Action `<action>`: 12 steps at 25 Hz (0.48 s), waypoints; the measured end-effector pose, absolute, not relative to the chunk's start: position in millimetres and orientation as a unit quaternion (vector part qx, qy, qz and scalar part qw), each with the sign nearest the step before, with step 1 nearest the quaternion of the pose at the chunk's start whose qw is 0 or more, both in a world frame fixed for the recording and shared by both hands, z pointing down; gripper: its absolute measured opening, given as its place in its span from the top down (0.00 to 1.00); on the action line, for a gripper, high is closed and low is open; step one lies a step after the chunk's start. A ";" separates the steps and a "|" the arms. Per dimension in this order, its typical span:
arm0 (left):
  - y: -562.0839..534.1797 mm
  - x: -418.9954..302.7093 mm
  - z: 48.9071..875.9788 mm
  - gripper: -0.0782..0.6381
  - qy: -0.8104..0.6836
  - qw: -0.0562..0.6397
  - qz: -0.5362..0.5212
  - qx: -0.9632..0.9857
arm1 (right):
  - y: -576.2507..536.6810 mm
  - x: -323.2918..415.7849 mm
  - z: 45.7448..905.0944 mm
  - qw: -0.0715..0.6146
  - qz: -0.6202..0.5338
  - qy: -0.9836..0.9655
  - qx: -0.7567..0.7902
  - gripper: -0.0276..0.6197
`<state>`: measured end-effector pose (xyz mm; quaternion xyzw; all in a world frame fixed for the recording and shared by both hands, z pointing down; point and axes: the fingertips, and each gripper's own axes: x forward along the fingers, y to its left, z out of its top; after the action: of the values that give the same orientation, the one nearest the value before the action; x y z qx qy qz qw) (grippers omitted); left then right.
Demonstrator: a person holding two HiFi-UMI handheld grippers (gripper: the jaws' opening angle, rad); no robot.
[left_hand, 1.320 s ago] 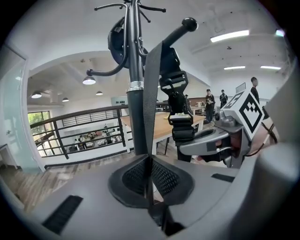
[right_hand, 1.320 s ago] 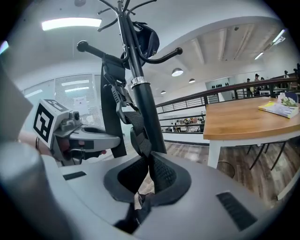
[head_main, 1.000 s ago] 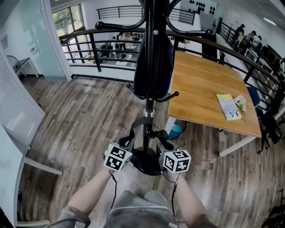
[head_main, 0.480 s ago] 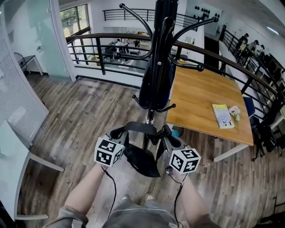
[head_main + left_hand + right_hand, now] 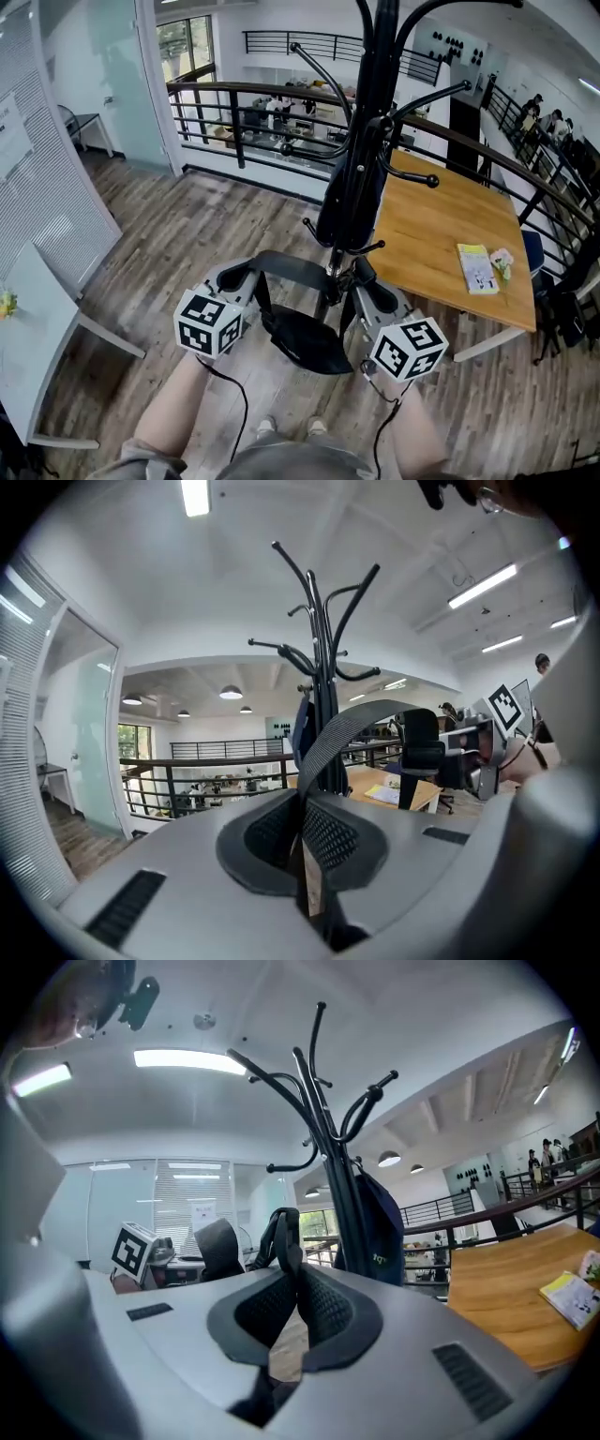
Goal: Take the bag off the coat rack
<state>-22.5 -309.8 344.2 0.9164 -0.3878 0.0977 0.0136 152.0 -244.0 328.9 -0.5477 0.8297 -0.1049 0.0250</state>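
Jaws on my left gripper [image 5: 305, 827] are closed tight on a flat grey-black strap [image 5: 347, 724], which rises out of the pads and arcs over to the right. On the right gripper [image 5: 286, 1302] the jaws are likewise clamped together on the same strap, here bunched into a dark fold standing just above the pads [image 5: 281, 1232].

From the head view, the left gripper [image 5: 249, 272] and right gripper [image 5: 362, 276] sit side by side at about the same height, the strap [image 5: 291, 264] stretched between them in a shallow arch. The bag [image 5: 305, 339], black and soft, hangs from that strap below and between the two grippers, above the wooden floor [image 5: 187, 234].

Just beyond the strap stands the coat rack [image 5: 361, 159], a black pole with curved, ball-tipped arms. The strap crosses close in front of the pole, just under the short lower hooks; I can't tell whether it touches the pole or a hook. A dark navy item [image 5: 342, 202] hangs on the rack higher up, against the pole.

Right of the rack is a wooden table [image 5: 441, 234] with a yellow-green booklet [image 5: 476, 267] lying on it. A black railing [image 5: 234, 94] curves behind rack and table.
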 end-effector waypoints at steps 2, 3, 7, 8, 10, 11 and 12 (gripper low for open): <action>-305.8 -40.9 326.4 0.87 -0.401 0.006 0.087 0.912 | -243.1 143.9 308.7 0.036 -0.094 0.841 -0.532 0.90; -303.3 -50.8 318.8 0.87 -0.409 0.001 0.084 0.909 | -242.1 139.2 300.0 0.039 -0.088 0.847 -0.523 0.90; -289.7 -92.1 297.5 0.87 -0.438 -0.017 0.080 0.895 | -237.7 116.2 278.2 0.029 -0.057 0.870 -0.488 0.90; -285.9 -102.2 294.2 0.87 -0.445 -0.020 0.081 0.892 | -236.8 109.3 275.3 0.025 -0.050 0.876 -0.480 0.90; -277.4 -122.5 290.1 0.87 -0.463 -0.027 0.086 0.882 | -235.6 93.3 271.8 0.018 -0.040 0.886 -0.462 0.90; -272.5 -132.7 289.2 0.87 -0.473 -0.032 0.091 0.875 | -235.3 84.2 271.2 0.015 -0.037 0.892 -0.451 0.90; -267.4 -142.8 288.9 0.87 -0.485 -0.037 0.097 0.869 | -235.2 74.6 271.2 0.013 -0.035 0.897 -0.440 0.90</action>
<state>-142.8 -267.4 288.9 0.8686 -0.4845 0.0968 -0.0373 74.6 -235.2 271.2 -0.4398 0.8973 -0.0353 0.0126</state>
